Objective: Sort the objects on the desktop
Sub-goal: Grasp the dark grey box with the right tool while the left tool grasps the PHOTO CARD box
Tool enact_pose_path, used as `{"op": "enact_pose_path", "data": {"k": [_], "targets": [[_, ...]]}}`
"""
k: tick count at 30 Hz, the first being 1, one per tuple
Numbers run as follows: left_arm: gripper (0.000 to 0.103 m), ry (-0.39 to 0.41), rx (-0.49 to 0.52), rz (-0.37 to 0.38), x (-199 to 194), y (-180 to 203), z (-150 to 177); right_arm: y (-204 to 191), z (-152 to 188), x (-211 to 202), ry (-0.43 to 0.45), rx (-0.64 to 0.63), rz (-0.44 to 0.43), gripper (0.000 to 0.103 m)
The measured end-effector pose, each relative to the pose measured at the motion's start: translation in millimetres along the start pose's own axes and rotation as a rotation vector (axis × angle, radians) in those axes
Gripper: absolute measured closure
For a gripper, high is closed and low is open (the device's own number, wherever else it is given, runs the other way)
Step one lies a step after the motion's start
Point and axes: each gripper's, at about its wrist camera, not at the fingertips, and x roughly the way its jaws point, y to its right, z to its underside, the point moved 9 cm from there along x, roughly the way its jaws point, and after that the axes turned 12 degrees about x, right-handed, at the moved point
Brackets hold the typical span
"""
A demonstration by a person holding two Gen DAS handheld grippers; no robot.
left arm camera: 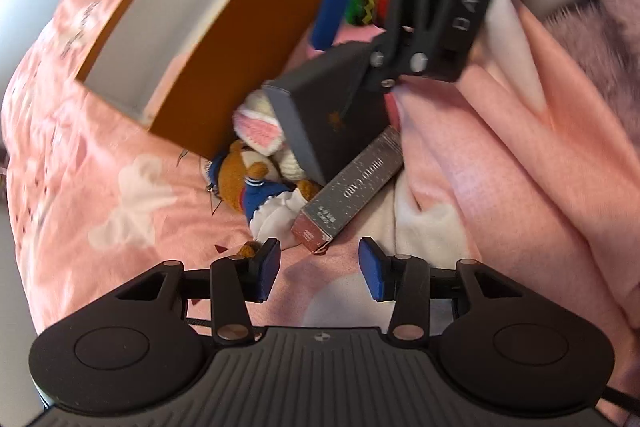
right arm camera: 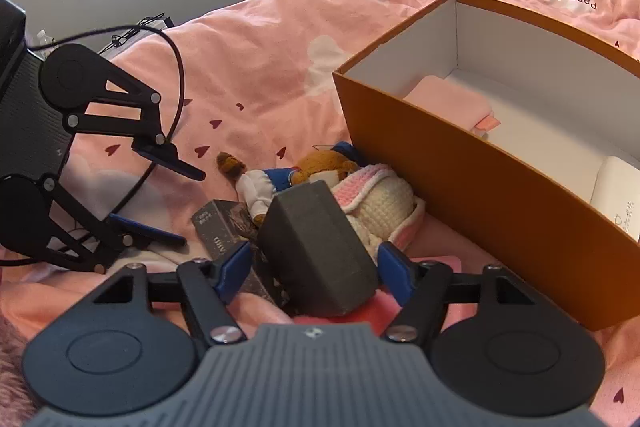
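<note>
Working over the pink bedspread (right arm camera: pixel 280 67), I am sorting loose things into the orange box (right arm camera: pixel 460 211), which is sitting to the right of the pile in the right wrist view. Its white inside is already holding a folded pink item (right arm camera: pixel 452 99) at the far end and a white item (right arm camera: pixel 616 195) at the near end, so I am judging the job partly done.

Outside, against the box's left wall, most of the pile is waiting: a cream crocheted toy (right arm camera: pixel 384 207), a bear doll in blue and white (right arm camera: pixel 280 179), and a long speckled carton (left arm camera: pixel 352 187).

My right gripper (right arm camera: pixel 314 263) is straddling the dark grey box (right arm camera: pixel 316 251), blue pads on either side; whether they are pressing it or just beside it I cannot tell, though the box is sitting tilted. A colourful toy (left arm camera: pixel 368 3) is lying farther off, too blurred to name.

My left gripper (left arm camera: pixel 320 271) is hovering near the carton's end, jaws apart and carrying nothing.
</note>
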Motion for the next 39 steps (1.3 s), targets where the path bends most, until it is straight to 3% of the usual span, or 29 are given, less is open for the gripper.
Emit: {"op": "enact_pose_path", "data": {"k": [8,13,18,27,33,38,39], "targets": [[0.048,-0.055,0.183,0.012,18.1,7.8,-9.6,20.2,-5.1,17.0,-0.02,0.049,0.008,0.029],[0.048,-0.075,0.259,0.02,24.9,12.2,-15.1,24.9,-3.3,25.1,-0.054,0.098,-0.059,0.031],[0.049,-0.084,0.297,0.021,31.8,16.5,-16.1,24.5,-4.0,14.6,-0.018,0.109,-0.082,0.046],[0.05,-0.09,0.367,0.023,36.2,20.8,-14.7,23.7,-3.3,-28.1,0.062,0.165,-0.107,0.063],[0.05,-0.086,0.477,0.001,39.3,27.8,-16.5,45.9,-2.6,-64.1,0.139,0.194,0.009,0.064],[0.051,-0.094,0.567,-0.013,46.4,34.6,-17.8,73.3,9.0,-71.8,0.122,0.209,0.139,0.065],[0.055,-0.098,0.586,-0.014,48.0,36.4,-18.1,78.2,12.7,-71.5,0.113,0.223,0.146,0.065]]}}
